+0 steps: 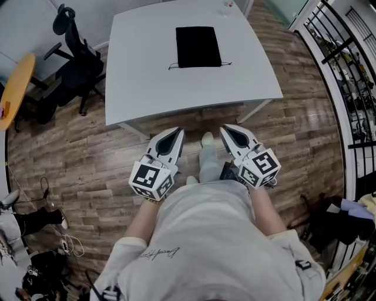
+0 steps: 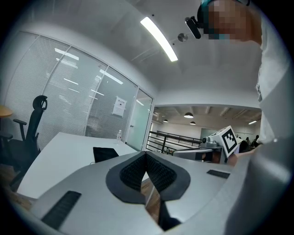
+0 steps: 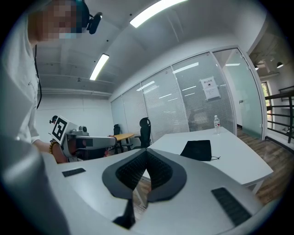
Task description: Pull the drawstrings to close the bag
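Observation:
A flat black drawstring bag [image 1: 198, 47] lies on the white table [image 1: 147, 88], its cord ends sticking out at both near corners. The same bag [image 2: 105, 153] shows small in the left gripper view, and the bag [image 3: 198, 150] sits further right in the right gripper view. My left gripper [image 1: 178, 130] and right gripper [image 1: 225, 128] are held side by side at waist height over the wooden floor, short of the table's near edge. Both point toward the table. The left gripper [image 2: 145, 153] and the right gripper [image 3: 147, 151] each have their jaws shut with nothing between them.
A small water bottle [image 1: 227, 7] stands at the table's far edge. A black office chair [image 1: 73, 53] and an orange round tabletop [image 1: 14, 88] are to the left. A black railing [image 1: 346, 70] runs along the right. Cables and bags lie on the floor at lower left.

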A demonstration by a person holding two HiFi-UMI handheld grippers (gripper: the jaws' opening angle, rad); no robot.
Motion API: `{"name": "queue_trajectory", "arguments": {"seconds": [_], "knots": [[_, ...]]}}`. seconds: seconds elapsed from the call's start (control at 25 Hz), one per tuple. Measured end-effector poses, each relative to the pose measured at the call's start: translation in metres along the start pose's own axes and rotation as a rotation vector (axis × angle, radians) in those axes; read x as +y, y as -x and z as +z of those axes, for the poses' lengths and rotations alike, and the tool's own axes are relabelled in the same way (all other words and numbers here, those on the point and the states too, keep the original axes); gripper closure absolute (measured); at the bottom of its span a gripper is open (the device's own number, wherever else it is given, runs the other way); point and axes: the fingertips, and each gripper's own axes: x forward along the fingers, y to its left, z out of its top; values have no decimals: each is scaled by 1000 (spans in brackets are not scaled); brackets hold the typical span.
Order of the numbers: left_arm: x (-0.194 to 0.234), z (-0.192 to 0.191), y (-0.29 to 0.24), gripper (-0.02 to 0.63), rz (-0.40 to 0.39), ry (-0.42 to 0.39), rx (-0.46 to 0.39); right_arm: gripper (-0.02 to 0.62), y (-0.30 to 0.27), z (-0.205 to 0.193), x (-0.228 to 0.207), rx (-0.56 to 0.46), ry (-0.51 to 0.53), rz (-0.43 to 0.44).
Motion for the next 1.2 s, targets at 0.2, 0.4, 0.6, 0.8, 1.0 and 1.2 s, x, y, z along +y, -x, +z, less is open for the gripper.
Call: {"name": "queue_trajectory", "arguments": {"seconds": [0.2, 0.4, 0.6, 0.8, 1.0, 1.2], "knots": [[20, 6, -23, 595, 12, -5, -4, 572, -26, 6, -20, -2, -5, 20], [48, 7, -62, 595, 18, 2, 10, 572, -57, 7, -53, 10, -22, 27], [78, 21, -116, 595, 31, 8, 11, 572, -92, 27, -108, 16, -27, 34], [107, 37, -169, 595, 53, 22, 18, 572, -129, 53, -154, 19, 0, 72], [127, 55, -215, 595, 66, 20, 9, 572, -156, 72, -197, 28, -6, 94], [147, 61, -252, 595, 87, 19, 22, 572, -184, 85, -234, 26, 1, 119]]}}
